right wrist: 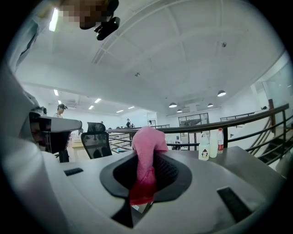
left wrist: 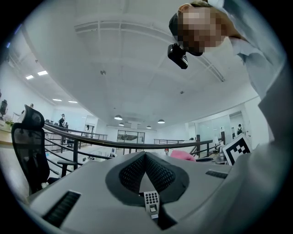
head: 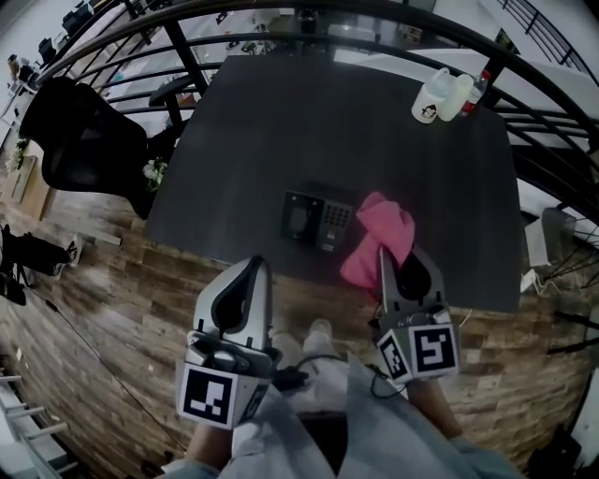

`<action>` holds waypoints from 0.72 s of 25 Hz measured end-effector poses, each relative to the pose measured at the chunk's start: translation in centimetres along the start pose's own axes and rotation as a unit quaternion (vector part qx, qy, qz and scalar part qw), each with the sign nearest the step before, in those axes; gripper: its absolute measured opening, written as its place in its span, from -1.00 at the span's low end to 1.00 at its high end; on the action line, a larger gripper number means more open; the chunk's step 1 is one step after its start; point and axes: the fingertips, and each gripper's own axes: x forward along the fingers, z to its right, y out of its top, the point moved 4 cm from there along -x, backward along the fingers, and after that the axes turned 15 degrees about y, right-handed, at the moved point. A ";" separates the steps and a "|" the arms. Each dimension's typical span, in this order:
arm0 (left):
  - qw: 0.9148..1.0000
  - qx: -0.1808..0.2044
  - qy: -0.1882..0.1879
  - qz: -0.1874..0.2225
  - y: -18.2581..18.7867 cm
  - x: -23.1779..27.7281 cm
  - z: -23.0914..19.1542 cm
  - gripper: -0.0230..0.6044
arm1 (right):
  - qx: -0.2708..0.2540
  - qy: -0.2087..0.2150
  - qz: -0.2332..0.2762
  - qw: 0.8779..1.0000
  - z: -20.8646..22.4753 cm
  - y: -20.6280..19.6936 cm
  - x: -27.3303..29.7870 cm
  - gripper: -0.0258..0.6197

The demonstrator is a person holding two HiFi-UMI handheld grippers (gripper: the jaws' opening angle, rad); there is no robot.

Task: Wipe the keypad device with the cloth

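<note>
The black keypad device [head: 316,220] lies flat near the front edge of the dark table [head: 356,122]. Just to its right a pink cloth [head: 379,239] hangs bunched from my right gripper [head: 383,254], which is shut on it at the table's front edge. In the right gripper view the cloth [right wrist: 147,151] stands up between the closed pads and covers their tips. My left gripper [head: 255,266] hovers in front of the table, below and left of the device, shut with nothing in it. Below its joined pads the left gripper view shows the keypad [left wrist: 151,201].
A white penguin-labelled bottle [head: 428,99] and two other bottles [head: 460,94] stand at the table's far right corner. A black office chair [head: 80,140] sits left of the table. A curved dark railing [head: 281,14] runs behind it. Brick-patterned floor lies below the front edge.
</note>
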 end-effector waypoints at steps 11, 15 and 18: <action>1.000 0.011 0.005 0.000 0.0 2.1 -2.8 -0.92 | -0.010 -0.034 -0.048 0.998 1.2 -3.1 2.8 -0.70; 1.000 0.010 -0.001 -0.003 0.0 2.9 -4.2 -0.92 | -0.009 -0.052 -0.062 0.997 1.4 -3.8 4.3 -0.70; 1.000 0.007 -0.002 -0.004 -0.1 3.4 -5.2 -0.92 | -0.018 -0.055 -0.076 0.995 1.3 -4.5 5.5 -0.70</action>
